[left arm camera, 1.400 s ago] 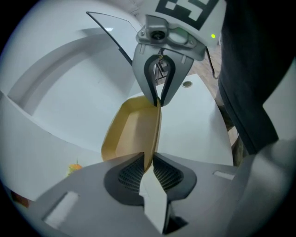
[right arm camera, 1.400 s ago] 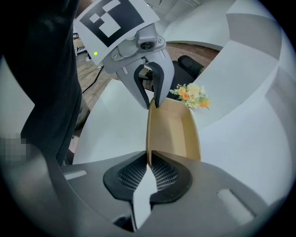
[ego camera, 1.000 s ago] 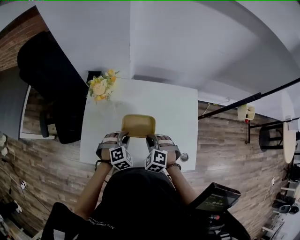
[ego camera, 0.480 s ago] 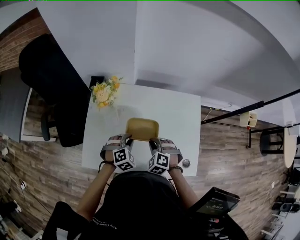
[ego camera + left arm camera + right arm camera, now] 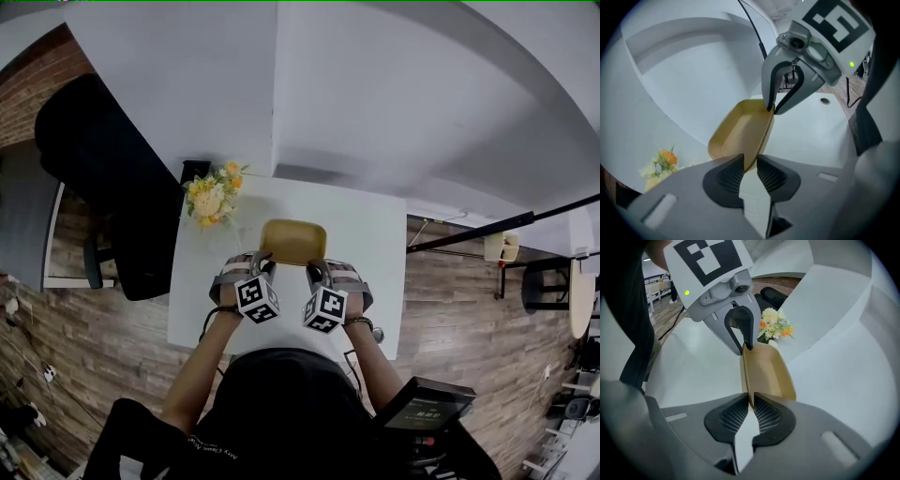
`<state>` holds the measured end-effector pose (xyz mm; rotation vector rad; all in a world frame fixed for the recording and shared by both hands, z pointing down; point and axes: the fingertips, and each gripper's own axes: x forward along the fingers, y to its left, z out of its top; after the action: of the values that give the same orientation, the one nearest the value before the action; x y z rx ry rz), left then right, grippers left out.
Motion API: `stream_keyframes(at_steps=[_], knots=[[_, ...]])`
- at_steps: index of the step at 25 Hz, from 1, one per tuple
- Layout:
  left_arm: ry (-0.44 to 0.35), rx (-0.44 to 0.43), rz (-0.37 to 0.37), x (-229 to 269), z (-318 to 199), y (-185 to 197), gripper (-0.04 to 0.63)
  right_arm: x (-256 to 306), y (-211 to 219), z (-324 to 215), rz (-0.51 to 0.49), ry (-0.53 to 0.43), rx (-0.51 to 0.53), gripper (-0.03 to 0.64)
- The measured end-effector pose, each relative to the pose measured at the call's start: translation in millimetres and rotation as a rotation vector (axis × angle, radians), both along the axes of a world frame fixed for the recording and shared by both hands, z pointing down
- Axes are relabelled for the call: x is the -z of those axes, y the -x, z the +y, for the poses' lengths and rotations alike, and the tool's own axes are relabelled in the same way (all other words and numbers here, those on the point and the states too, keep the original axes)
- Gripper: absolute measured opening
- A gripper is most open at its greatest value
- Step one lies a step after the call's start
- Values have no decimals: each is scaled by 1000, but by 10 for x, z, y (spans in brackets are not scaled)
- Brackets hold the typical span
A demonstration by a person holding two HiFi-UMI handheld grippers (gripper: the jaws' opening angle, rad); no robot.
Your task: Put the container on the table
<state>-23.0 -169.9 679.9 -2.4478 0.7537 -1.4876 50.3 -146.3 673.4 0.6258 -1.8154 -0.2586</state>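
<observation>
A shallow tan container [image 5: 293,241] is over the white table [image 5: 367,232], one gripper at each near corner. My left gripper [image 5: 260,260] has the container's rim [image 5: 740,129] between its pads. Its jaws have just been opening, and a thin gap shows beside the right pad, so my left gripper [image 5: 750,169] is open. My right gripper [image 5: 313,267] is shut on the other rim [image 5: 768,373], its pads [image 5: 740,416] pressing on the edge. Each gripper also shows in the other's view: the right gripper [image 5: 771,107] and the left gripper [image 5: 746,347].
A yellow and white flower bunch [image 5: 211,195] stands at the table's far left corner, close to the container. A black chair [image 5: 103,178] is left of the table. A small round fitting [image 5: 377,335] sits near the table's front right edge. White walls rise behind the table.
Both grippers have carried the container farther across the table, away from the person and closer to the flowers. The left jaws look slightly wider.
</observation>
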Motion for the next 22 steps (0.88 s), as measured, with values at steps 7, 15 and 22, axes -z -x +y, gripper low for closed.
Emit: stream_keyframes(at_steps=[7, 15, 22], knots=[[27, 2, -17, -163, -361, -54, 80, -182, -49, -367, 15, 19, 10, 44], [79, -4, -37, -430, -704, -118, 79, -448, -105, -729, 7, 72, -9, 44], [134, 19, -35, -720, -890, -182, 80, -739, -167, -908, -5, 139, -34, 48]])
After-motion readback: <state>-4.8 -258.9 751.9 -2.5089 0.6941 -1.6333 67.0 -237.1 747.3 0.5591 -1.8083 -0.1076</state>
